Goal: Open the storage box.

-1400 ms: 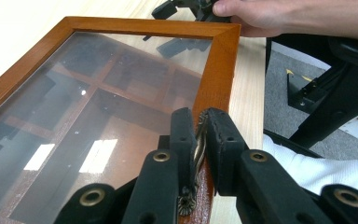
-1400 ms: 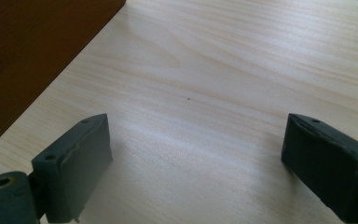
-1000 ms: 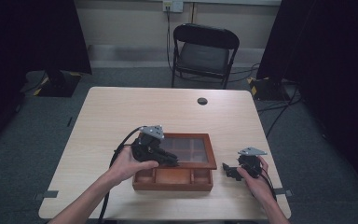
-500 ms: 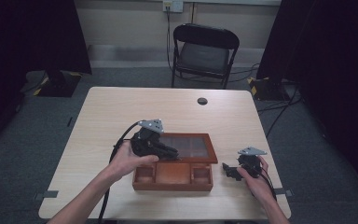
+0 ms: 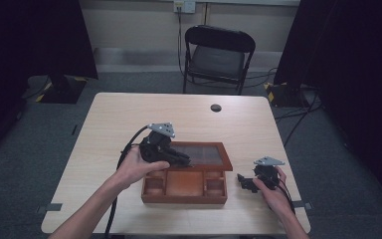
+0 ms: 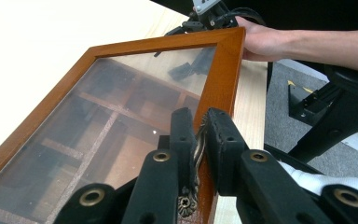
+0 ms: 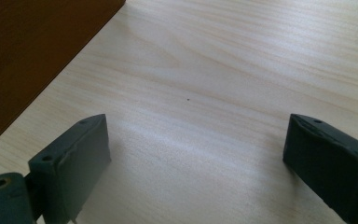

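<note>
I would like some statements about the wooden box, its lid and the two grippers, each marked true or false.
1. The left gripper is shut on the metal clasp at the front edge of the glass lid. True.
2. The lid lies fully closed on the wooden box. False: it is partly raised and the front compartments show.
3. The right gripper is open above bare table. True.
4. The right gripper holds the box's side. False: its fingers hold nothing.
5. A chair stands beyond the table. True.
</note>
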### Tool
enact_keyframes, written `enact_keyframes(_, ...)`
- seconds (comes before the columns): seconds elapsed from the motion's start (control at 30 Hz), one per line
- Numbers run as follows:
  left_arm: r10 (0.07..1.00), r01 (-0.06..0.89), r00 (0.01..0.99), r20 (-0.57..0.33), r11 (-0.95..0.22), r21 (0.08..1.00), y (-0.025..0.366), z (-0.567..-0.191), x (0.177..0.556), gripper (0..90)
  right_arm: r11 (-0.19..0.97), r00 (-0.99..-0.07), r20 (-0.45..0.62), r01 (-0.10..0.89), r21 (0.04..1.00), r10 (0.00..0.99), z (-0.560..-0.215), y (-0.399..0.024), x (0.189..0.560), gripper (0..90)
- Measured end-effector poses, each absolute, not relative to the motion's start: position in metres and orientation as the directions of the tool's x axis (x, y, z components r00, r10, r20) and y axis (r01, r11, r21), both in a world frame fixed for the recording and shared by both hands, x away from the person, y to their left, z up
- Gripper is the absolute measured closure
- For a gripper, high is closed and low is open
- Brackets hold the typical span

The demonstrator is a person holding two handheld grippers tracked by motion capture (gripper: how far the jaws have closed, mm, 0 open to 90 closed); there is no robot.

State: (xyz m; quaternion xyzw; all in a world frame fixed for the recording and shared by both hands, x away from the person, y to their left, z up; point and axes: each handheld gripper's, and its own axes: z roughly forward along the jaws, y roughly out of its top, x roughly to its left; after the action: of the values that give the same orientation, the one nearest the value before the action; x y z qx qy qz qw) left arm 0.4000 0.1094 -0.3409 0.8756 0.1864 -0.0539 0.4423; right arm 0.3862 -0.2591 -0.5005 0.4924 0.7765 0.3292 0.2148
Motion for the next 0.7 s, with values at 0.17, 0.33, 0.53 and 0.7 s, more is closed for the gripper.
enact_keyframes(0.17,0.292,0.383,0.920,-0.261,-0.526,0.759,0.110,-0.338,0.402,81.1,0.298,-0.424,-0.007,0.624,0.723,0.906,-0.501,-0.259,0.386,6.3)
enact_keyframes(0.33,0.295,0.385,0.918,-0.264,-0.510,0.769,0.111,-0.336,0.404,81.2,0.298,-0.423,-0.008,0.624,0.722,0.906,-0.501,-0.259,0.386,6.2)
enact_keyframes(0.53,0.291,0.386,0.919,-0.267,-0.516,0.765,0.110,-0.333,0.406,81.2,0.298,-0.423,-0.008,0.624,0.722,0.906,-0.501,-0.259,0.386,6.2)
enact_keyframes(0.7,0.302,0.385,0.918,-0.257,-0.521,0.762,0.110,-0.330,0.408,81.2,0.298,-0.423,-0.008,0.624,0.722,0.906,-0.501,-0.259,0.386,6.2)
